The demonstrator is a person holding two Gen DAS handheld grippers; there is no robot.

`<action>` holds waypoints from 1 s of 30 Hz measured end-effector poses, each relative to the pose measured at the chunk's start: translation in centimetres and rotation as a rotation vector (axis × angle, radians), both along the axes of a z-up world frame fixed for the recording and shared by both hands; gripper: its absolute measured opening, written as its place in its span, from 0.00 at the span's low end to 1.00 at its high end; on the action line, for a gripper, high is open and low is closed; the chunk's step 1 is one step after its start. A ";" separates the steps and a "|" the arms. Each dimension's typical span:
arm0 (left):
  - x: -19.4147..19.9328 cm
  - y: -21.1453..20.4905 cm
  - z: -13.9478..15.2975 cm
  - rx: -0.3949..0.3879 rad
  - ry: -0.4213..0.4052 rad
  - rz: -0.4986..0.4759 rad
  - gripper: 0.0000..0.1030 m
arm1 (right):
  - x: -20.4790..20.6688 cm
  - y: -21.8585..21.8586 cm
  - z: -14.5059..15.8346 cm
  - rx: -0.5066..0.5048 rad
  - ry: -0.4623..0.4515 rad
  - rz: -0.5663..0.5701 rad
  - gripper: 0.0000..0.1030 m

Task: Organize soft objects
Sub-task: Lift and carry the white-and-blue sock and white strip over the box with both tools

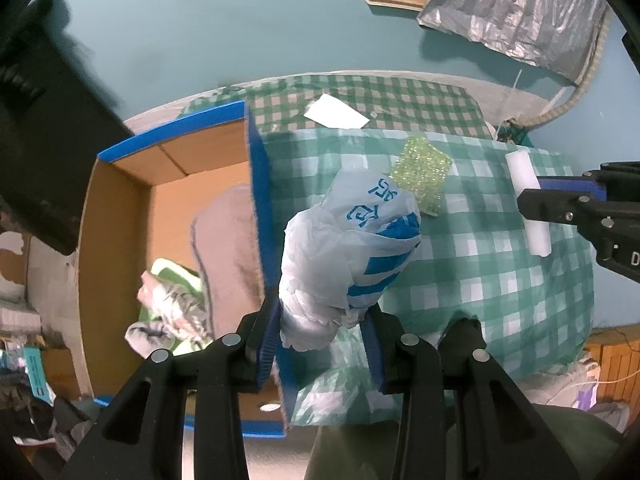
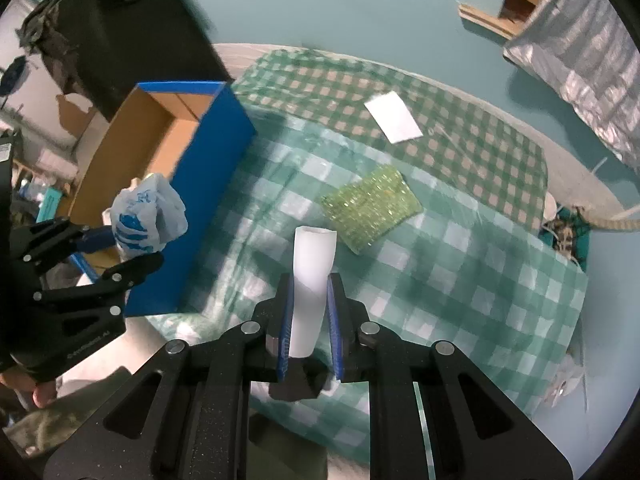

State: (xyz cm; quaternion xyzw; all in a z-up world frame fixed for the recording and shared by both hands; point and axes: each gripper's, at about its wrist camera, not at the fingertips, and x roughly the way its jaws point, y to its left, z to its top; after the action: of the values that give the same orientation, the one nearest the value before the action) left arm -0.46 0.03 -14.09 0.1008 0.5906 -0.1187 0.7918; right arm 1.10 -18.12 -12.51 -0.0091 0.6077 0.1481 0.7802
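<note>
My left gripper (image 1: 324,332) is shut on a crumpled white plastic bag with blue print (image 1: 352,248) and holds it above the near wall of a blue cardboard box (image 1: 258,184). The bag also shows in the right wrist view (image 2: 148,212), over the box (image 2: 216,184). My right gripper (image 2: 310,312) is shut on a white foam roll (image 2: 312,276) and holds it above the checked cloth. The roll shows in the left wrist view (image 1: 526,200) with the right gripper (image 1: 528,196). A glittery green-yellow sponge cloth (image 2: 372,208) lies on the table, also in the left wrist view (image 1: 422,172).
The box holds a grey cloth (image 1: 228,248) and a green and white fabric bundle (image 1: 172,304). A white paper card (image 2: 394,116) lies at the far side of the green checked tablecloth (image 2: 480,272). A silver foil-covered object (image 2: 580,48) sits on the teal floor beyond.
</note>
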 end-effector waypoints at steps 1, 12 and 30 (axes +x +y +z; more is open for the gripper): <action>-0.1 0.2 0.1 0.002 0.000 0.007 0.37 | 0.0 0.3 0.2 0.001 -0.003 0.007 0.14; -0.8 4.1 2.4 -0.025 -0.023 0.092 0.37 | 0.4 4.1 2.1 0.015 -0.024 0.092 0.14; -0.5 11.6 3.3 0.011 -0.043 0.262 0.37 | 2.1 12.3 2.9 0.040 -0.042 0.237 0.14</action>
State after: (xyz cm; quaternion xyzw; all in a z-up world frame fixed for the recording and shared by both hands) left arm -0.92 11.59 -10.80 0.0297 0.5823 -0.0090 0.8124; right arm 3.24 -5.78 -9.61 -0.0686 0.5828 0.2512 0.7697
